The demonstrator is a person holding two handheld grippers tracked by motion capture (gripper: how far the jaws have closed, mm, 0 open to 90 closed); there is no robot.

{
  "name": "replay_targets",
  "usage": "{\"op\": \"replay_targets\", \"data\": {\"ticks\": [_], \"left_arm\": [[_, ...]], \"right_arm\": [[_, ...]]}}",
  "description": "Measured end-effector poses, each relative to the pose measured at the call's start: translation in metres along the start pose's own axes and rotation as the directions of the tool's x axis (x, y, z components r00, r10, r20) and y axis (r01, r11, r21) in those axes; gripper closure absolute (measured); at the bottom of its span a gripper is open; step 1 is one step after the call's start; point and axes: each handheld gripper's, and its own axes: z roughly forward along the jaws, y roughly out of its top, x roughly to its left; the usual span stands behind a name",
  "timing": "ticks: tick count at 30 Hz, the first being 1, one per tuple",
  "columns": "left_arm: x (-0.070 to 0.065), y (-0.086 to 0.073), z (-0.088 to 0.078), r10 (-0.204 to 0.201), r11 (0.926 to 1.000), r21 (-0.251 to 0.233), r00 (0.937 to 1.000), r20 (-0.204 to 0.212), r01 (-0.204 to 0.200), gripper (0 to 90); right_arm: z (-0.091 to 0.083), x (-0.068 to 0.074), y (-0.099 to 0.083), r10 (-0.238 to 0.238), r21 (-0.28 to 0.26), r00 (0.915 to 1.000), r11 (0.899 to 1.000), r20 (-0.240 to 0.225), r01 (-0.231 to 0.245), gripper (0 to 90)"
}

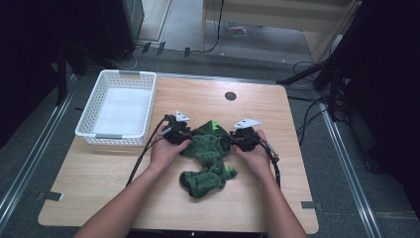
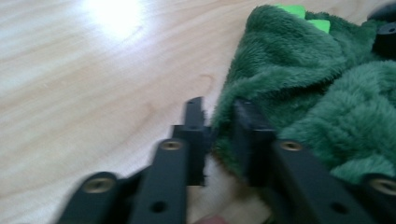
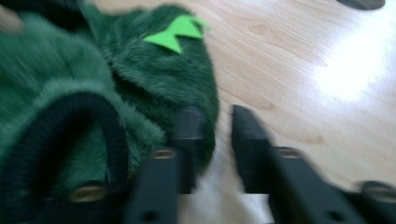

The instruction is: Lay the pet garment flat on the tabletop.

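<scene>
Where grippers flank it, green garment (image 1: 208,156) lengthwise toward person.

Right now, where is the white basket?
In the high view the white basket sits at the table's far left corner, left of the green fleece garment and beyond the left gripper.

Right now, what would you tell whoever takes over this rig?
Left gripper: jaws a little apart, straddling the left edge of the green garment; grip not certain.
Right gripper: jaws apart at the garment's right edge, one on the fleece, one over bare table.
Garment lies crumpled mid-table. White basket sits at the far left, nothing in it.
Done: both grippers placed at the garment.
Left: probably grip, then handle it.
</scene>
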Motion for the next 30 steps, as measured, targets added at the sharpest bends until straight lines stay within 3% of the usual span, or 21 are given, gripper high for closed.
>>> {"op": "replay_targets", "data": {"ticks": [2,4,6,7,8,9,10,11,12,13,14,15,16,17,18,21,23,27,29,30], "left_arm": [[0.004,0.0,-0.007,-0.001,0.9999,-0.011,0.9999,0.011,0.001,59.5],[0.007,0.001,-0.016,0.006,0.999,-0.045,1.0,-0.008,-0.007,58.1],[0.014,0.005,-0.023,-0.021,0.9968,-0.077,0.9998,0.0,0.021,58.1],[0.018,0.01,-0.026,-0.055,0.9936,-0.099,0.9985,-0.007,0.054,58.1],[0.019,0.012,-0.026,-0.085,0.9895,-0.118,0.9964,-0.007,0.083,58.1],[0.021,0.018,-0.025,-0.126,0.9834,-0.131,0.9921,0.007,0.125,58.0],[0.021,0.021,-0.023,-0.141,0.981,-0.133,0.9899,0.012,0.141,56.1],[0.019,0.025,-0.019,-0.158,0.9785,-0.13,0.9871,0.03,0.16,56.1],[0.012,0.03,-0.007,-0.157,0.9829,-0.088,0.9858,0.06,0.162,52.5],[0.012,0.03,-0.007,-0.157,0.9829,-0.088,0.9858,0.06,0.162,51.6],[0.007,0.031,0.0,-0.146,0.9865,-0.066,0.9874,0.062,0.15,51.6],[-0.001,0.029,0.01,-0.117,0.9925,-0.032,0.9926,0.035,0.118,52.4],[-0.001,0.029,0.01,-0.117,0.9925,-0.032,0.9926,0.035,0.118,53.9],[-0.003,0.028,0.012,-0.103,0.9945,-0.015,0.9942,0.029,0.104,53.9],[-0.005,0.026,0.013,-0.092,0.9957,-0.001,0.9956,0.012,0.092,56.7],[-0.005,0.021,0.015,-0.064,0.9976,0.028,0.9979,-0.004,0.064,57.8],[-0.005,0.018,0.015,-0.066,0.9973,0.031,0.9978,-0.001,0.066,59.3],[-0.009,0.014,0.015,-0.042,0.9987,0.028,0.9991,-0.002,0.042,63.2],[-0.012,0.013,0.015,-0.009,0.9997,0.024,0.9999,-0.008,0.009,66.2],[-0.016,0.013,0.015,0.018,0.9996,0.021,0.9998,0.01,-0.018,81.5]], "right_arm": [[-0.016,-0.007,0.0,0.023,-0.035,0.9969,0.999,-0.076,-0.026,61.9],[-0.025,-0.009,0.002,0.018,-0.06,0.9951,0.998,-0.098,-0.024,58.6],[-0.044,-0.015,0.009,0.015,-0.106,0.9908,0.994,-0.134,-0.029,57.0],[-0.049,-0.018,0.012,0.022,-0.131,0.9902,0.991,-0.138,-0.04,57.6],[-0.055,-0.023,0.018,0.053,-0.165,0.9881,0.983,-0.144,-0.077,59.0],[-0.056,-0.026,0.022,0.081,-0.18,0.9854,0.978,-0.15,-0.108,60.6],[-0.051,-0.03,0.032,0.162,-0.194,0.976,0.963,-0.145,-0.189,61.5],[-0.051,-0.03,0.032,0.162,-0.194,0.976,0.963,-0.145,-0.189,61.5],[-0.033,-0.028,0.04,0.22,-0.142,0.9671,0.961,-0.128,-0.237,60.1],[-0.022,-0.025,0.042,0.22,-0.111,0.9685,0.966,-0.116,-0.233,59.2],[-0.022,-0.025,0.042,0.22,-0.111,0.9685,0.966,-0.116,-0.233,59.2],[-0.002,-0.017,0.041,0.209,-0.054,0.9724,0.975,-0.103,-0.216,61.9],[-0.002,-0.017,0.041,0.209,-0.054,0.9724,0.975,-0.103,-0.216,61.9],[0.005,-0.015,0.039,0.221,-0.032,0.969,0.974,-0.111,-0.226,64.2],[0.012,-0.013,0.035,0.262,-0.008,0.9561,0.964,-0.132,-0.265,64.3],[0.015,-0.012,0.032,0.277,0.008,0.9516,0.961,-0.134,-0.278,64.3],[0.019,-0.012,0.025,0.257,0.038,0.9597,0.967,-0.115,-0.254,64.8],[0.023,-0.009,0.019,0.239,0.053,0.9614,0.971,-0.137,-0.233,66.1],[0.023,-0.008,0.018,0.235,0.052,0.9613,0.972,-0.143,-0.23,67.6],[0.023,-0.006,0.018,0.212,0.053,0.9664,0.977,-0.145,-0.207,79.9]]}}
